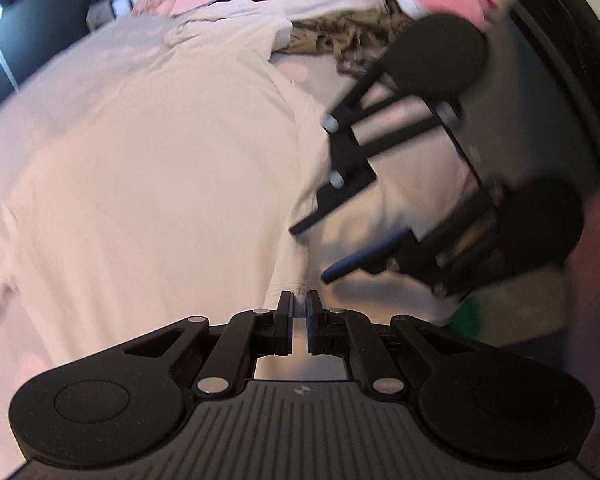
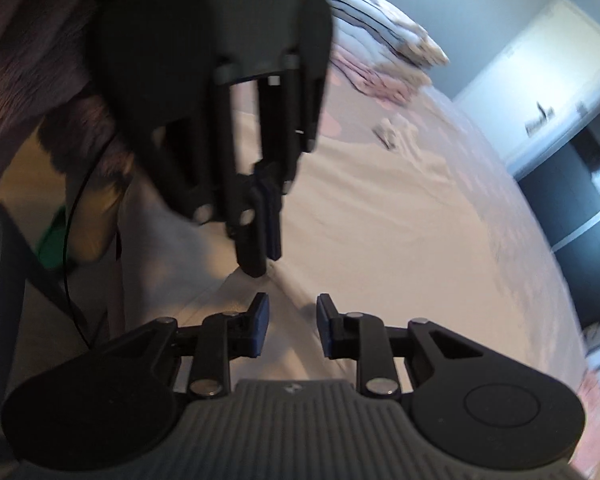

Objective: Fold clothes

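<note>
A pale cream T-shirt (image 1: 148, 168) lies spread flat on the bed. My left gripper (image 1: 299, 300) is shut on the shirt's hem corner at its near right edge. My right gripper (image 1: 308, 254) is open, just right of that corner, its jaws wide apart beside the shirt's edge. In the right wrist view my right gripper (image 2: 292, 312) is open and empty over the shirt (image 2: 380, 208). The left gripper (image 2: 260, 256) shows just ahead of it, pinching the cloth.
A heap of unfolded clothes (image 1: 340, 36), pink, white and brown patterned, lies at the bed's far end. A folded stack (image 2: 384, 40) sits farther along the bed. The bed's edge and floor (image 2: 52, 216) lie to the left in the right wrist view.
</note>
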`<state>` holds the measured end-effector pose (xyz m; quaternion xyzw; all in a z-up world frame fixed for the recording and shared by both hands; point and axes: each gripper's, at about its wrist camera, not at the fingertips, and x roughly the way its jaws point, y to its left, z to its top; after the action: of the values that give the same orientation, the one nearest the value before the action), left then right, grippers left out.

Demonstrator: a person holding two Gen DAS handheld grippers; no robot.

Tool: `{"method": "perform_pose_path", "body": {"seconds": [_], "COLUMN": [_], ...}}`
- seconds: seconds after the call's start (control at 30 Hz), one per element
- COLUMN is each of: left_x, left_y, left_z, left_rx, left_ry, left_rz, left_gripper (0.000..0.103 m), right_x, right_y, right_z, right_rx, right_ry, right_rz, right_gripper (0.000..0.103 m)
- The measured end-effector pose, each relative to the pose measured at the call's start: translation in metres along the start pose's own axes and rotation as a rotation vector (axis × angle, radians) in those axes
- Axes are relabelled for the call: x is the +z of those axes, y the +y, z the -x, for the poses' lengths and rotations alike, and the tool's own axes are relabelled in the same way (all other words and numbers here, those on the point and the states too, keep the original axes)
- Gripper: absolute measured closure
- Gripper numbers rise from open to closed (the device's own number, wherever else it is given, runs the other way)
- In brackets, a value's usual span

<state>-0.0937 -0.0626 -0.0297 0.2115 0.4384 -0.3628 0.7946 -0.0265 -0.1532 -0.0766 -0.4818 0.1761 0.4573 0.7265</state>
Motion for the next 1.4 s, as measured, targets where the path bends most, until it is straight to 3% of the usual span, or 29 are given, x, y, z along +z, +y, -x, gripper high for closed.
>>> {"method": "perform_pose_path", "body": {"seconds": [0.13, 0.3, 0.37, 0.53, 0.6, 0.67, 0.83, 0.93, 1.0, 1.27, 1.4], "left_x": [0.004, 0.012, 0.015, 0.024, 0.029, 0.031, 0.026, 0.015, 0.006, -0.001, 0.001], "left_y": [0.015, 0.024, 0.024, 0.014, 0.008, 0.004, -0.001, 0.007, 0.015, 0.031, 0.047], "left_z": [0.009, 0.017, 0.021, 0.027, 0.026, 0.019, -0.019, -0.041, -0.049, -0.042, -0.027], "left_rx": [-0.123, -0.26, -0.301, -0.399, -0.378, -0.315, -0.106, -0.022, -0.003, 0.004, 0.008], "left_ry": [-0.009, -0.034, -0.045, -0.09, -0.09, -0.05, 0.153, 0.258, 0.292, 0.294, 0.26], "left_rz": [0.122, 0.242, 0.276, 0.285, 0.253, 0.219, 0.141, 0.157, 0.192, 0.3, 0.358], "left_gripper": [0.099, 0.1, 0.1, 0.096, 0.086, 0.084, 0.084, 0.084, 0.084, 0.084, 0.077], "right_x": [0.001, 0.005, 0.004, -0.008, -0.016, -0.025, -0.056, -0.085, -0.095, -0.119, -0.122], "right_y": [0.014, 0.018, 0.019, 0.004, -0.005, -0.013, -0.01, 0.001, -0.001, 0.005, -0.002], "right_z": [0.01, 0.024, 0.031, 0.066, 0.082, 0.096, 0.11, 0.102, 0.084, 0.032, 0.033], "right_rx": [-0.035, -0.034, -0.031, 0.076, 0.133, 0.194, 0.358, 0.428, 0.443, 0.489, 0.473], "right_ry": [0.006, 0.005, 0.01, 0.069, 0.122, 0.188, 0.373, 0.487, 0.516, 0.554, 0.548], "right_rz": [0.182, 0.29, 0.328, 0.34, 0.33, 0.301, 0.306, 0.337, 0.272, 0.061, -0.066], "right_gripper": [0.076, 0.094, 0.096, 0.097, 0.097, 0.098, 0.099, 0.098, 0.098, 0.098, 0.086]}}
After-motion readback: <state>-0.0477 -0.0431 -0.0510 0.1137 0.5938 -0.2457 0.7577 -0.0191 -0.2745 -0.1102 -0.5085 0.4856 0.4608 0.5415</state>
